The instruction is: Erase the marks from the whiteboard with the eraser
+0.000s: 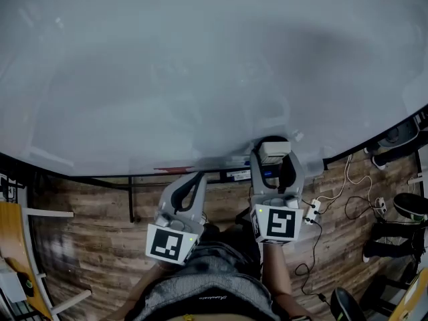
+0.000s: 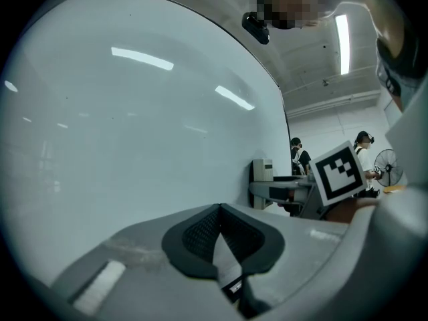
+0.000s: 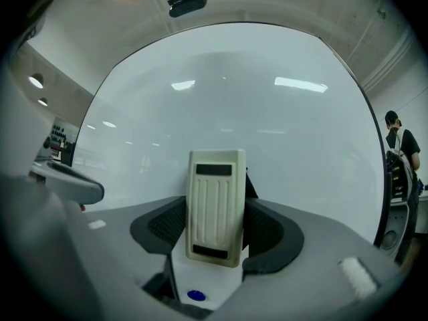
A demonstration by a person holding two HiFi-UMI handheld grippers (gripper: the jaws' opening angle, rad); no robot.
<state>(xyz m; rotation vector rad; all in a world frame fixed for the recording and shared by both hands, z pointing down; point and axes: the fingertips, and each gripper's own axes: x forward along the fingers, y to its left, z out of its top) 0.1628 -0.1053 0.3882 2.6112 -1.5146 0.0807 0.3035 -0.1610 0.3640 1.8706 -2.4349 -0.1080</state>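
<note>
Now | glossy whiteboard (image 1: 200, 65) | wood floor (image 1: 87, 246) below | right gripper (image 1: 274, 160) jaws clamp eraser (image 3: 214, 206) | left gripper (image 2: 219, 212) jaws together

Glossy whiteboard (image 1: 200, 65), ribbed plastic eraser (image 3: 214, 206), wood-grain floor (image 1: 87, 259)

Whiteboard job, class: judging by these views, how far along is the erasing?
Done: the whiteboard shows no marks in any view. In hand: the right gripper is shut on the eraser; the left gripper is shut, empty. Left: seemingly only putting the eraser down.
</note>
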